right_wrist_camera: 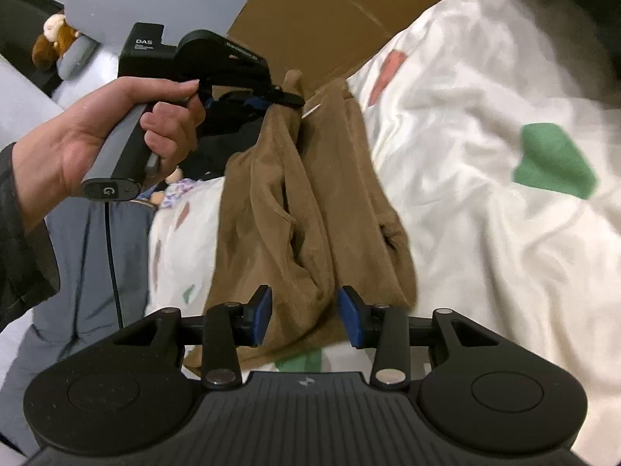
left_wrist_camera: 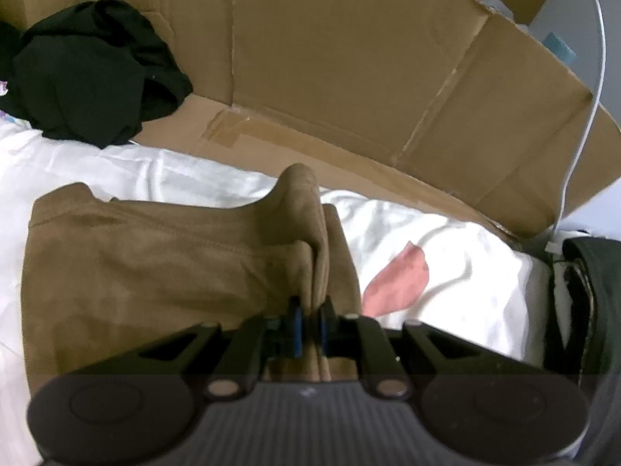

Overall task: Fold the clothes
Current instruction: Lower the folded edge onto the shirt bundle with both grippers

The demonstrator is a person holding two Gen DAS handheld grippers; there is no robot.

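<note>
A brown suede-like garment point(left_wrist_camera: 155, 264) lies on a white bedsheet point(left_wrist_camera: 446, 256) printed with coloured patches. My left gripper point(left_wrist_camera: 310, 318) is shut on a raised fold of it, and the cloth stands up in a ridge between the blue pads. In the right wrist view a hand point(right_wrist_camera: 77, 128) holds that left gripper point(right_wrist_camera: 291, 98), which pinches the far top of the brown garment point(right_wrist_camera: 310, 194). My right gripper point(right_wrist_camera: 304, 314) hovers over the garment's near end. Its blue pads stand apart, the cloth lies below the gap, and neither pad presses on it.
A crumpled black garment point(left_wrist_camera: 89, 73) lies at the far left beside a flattened cardboard box point(left_wrist_camera: 349, 58). A white cable point(left_wrist_camera: 582, 147) hangs at the right. In the right wrist view there is grey-blue fabric point(right_wrist_camera: 77, 272) at the left and a stuffed toy point(right_wrist_camera: 54, 39) behind.
</note>
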